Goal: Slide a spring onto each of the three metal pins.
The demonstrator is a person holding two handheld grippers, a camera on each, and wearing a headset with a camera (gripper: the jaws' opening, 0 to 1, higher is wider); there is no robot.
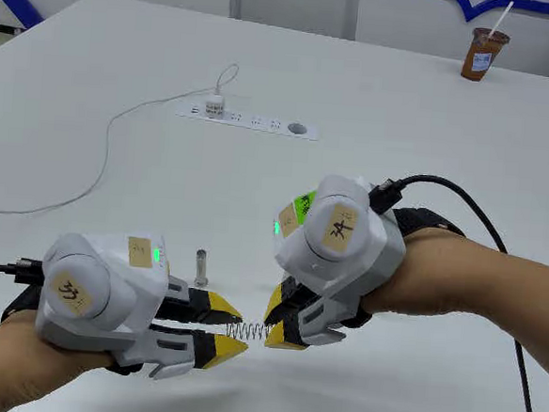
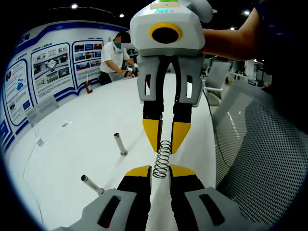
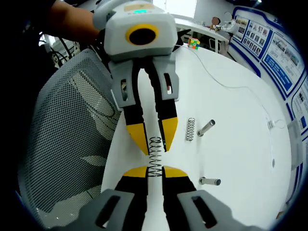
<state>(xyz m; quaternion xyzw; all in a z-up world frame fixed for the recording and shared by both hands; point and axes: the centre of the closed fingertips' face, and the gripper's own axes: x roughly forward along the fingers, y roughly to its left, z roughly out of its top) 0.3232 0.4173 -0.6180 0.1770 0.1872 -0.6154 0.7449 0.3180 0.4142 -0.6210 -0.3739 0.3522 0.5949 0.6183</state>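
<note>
Spring (image 1: 252, 332) held off tabletop (image 1: 385, 101), one end pinched in left tongs (image 1: 241, 331), other end pinched in right tongs (image 1: 275, 323), upright pin (image 1: 201, 267) just behind, second spring (image 3: 190, 129) seen beside another pin (image 3: 206, 127).

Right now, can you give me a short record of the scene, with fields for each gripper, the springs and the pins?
left gripper: shut on one end of the spring
right gripper: shut on its other end
spring: spans between both grippers, off the table
pins: two, both bare
loose spring: on the table beside one pin
</note>
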